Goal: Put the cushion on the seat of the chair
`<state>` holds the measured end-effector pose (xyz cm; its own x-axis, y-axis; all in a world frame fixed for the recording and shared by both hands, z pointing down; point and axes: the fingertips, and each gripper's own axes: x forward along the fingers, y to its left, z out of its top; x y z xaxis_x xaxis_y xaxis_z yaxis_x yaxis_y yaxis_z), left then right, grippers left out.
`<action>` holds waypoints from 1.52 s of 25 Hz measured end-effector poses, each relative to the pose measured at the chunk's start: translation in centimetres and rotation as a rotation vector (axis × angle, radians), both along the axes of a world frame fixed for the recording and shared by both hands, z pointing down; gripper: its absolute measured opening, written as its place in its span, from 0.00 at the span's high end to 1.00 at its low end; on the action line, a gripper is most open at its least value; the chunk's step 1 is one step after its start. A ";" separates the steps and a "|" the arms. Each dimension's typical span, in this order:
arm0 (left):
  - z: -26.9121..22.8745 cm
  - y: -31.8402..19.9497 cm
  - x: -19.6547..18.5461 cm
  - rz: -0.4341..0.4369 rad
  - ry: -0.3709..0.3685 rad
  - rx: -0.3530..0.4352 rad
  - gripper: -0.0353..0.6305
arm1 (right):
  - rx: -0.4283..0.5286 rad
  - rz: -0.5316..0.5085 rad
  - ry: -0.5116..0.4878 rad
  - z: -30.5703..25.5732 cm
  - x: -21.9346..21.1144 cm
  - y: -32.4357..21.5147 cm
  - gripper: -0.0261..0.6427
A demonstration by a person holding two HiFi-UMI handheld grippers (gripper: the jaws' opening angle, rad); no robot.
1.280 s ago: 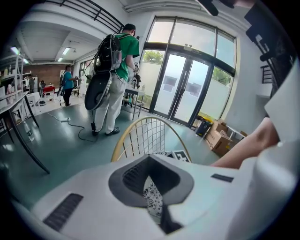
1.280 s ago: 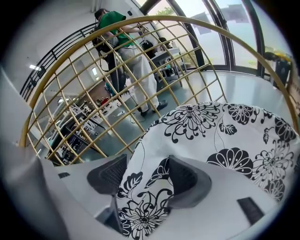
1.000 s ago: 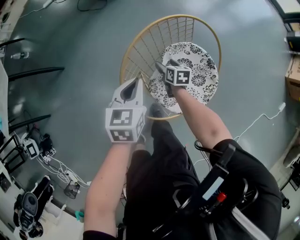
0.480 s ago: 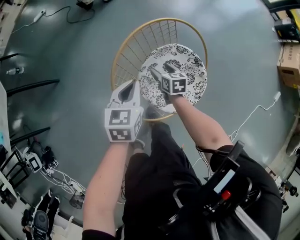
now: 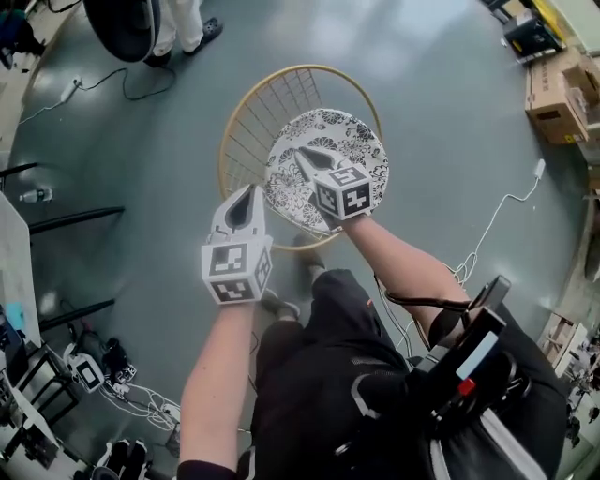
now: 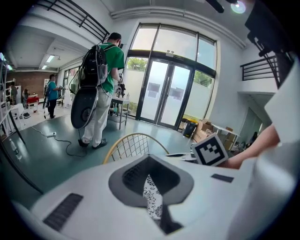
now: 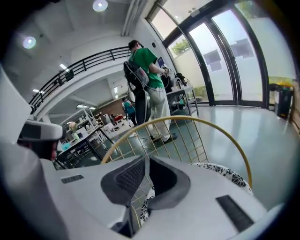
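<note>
Wire forms the round, gold-rimmed bowl chair (image 5: 261, 117) at 12 o'clock in the head view. That bowl holds one thing: the round black-and-white floral cushion (image 5: 367, 150), lying on the seat toward the bowl's 4 o'clock side. The left gripper (image 5: 247, 191) hangs at the rim's 7 o'clock, jaws together and empty. The right gripper (image 5: 305, 156) is over the cushion's middle and clear of it, its jaws closing with nothing between them. A second ago that right gripper was down at the cushion with its jaws wide; both grippers have lifted since. A person in white trousers (image 5: 178, 26) has come into sight at 11 o'clock, and cardboard boxes (image 5: 558, 82) sit at 2 o'clock.

The left gripper view shows its jaws all but meeting, with only a thin slit between them. Floral cloth shows through that slit, lying below and not gripped. The chair's wire back stands at 12 o'clock past the tips. This view adds what the head view cuts off: the person's green shirt and backpack, and tall glass doors (image 6: 166, 98) behind.

The right gripper view shows its jaws nearly shut and empty. The gold rim arches overhead and the cushion's edge lies at 4 o'clock. Only here do cluttered workbenches (image 7: 84, 133) appear, at 9 o'clock.
</note>
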<state>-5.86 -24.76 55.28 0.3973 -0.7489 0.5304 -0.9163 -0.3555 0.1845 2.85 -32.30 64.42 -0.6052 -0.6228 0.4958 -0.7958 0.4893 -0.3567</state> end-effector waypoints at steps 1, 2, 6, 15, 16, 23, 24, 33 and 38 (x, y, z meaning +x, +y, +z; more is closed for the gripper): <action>-0.8 0.3 0.1 0.008 0.002 0.015 0.94 | 0.026 -0.006 -0.007 -1.7 -0.3 0.4 0.91; -1.7 0.6 0.0 0.017 0.004 0.031 0.94 | 0.047 -0.012 -0.013 -3.4 -0.7 0.8 0.91; -4.7 1.8 -0.5 0.044 0.018 0.084 0.94 | 0.104 -0.036 -0.023 -8.4 -2.4 2.9 0.92; -9.9 4.7 -3.2 0.044 0.048 0.166 0.94 | 0.206 -0.065 -0.054 -17.4 -4.8 7.8 0.93; -10.5 5.0 -3.4 0.050 0.049 0.176 0.94 | 0.218 -0.067 -0.055 -18.3 -4.9 8.3 0.93; -15.2 7.8 -4.4 0.099 0.049 0.279 0.94 | 0.306 -0.086 -0.062 -23.9 -6.5 12.1 0.94; -15.9 8.2 -4.4 0.103 0.056 0.288 0.94 | 0.324 -0.084 -0.061 -24.7 -6.5 12.5 0.94; -20.9 10.8 -6.4 0.068 0.096 0.363 0.94 | 0.418 -0.022 -0.093 -30.6 -5.7 15.6 0.95; -23.5 12.4 -6.9 0.075 0.092 0.401 0.94 | 0.442 -0.041 -0.084 -32.7 -5.7 17.6 0.95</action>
<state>-12.74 -12.38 31.76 0.4907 -0.8562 0.1620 -0.8713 -0.4809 0.0975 -2.89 -14.74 31.73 -0.6608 -0.7382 0.1358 -0.7496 0.6400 -0.1689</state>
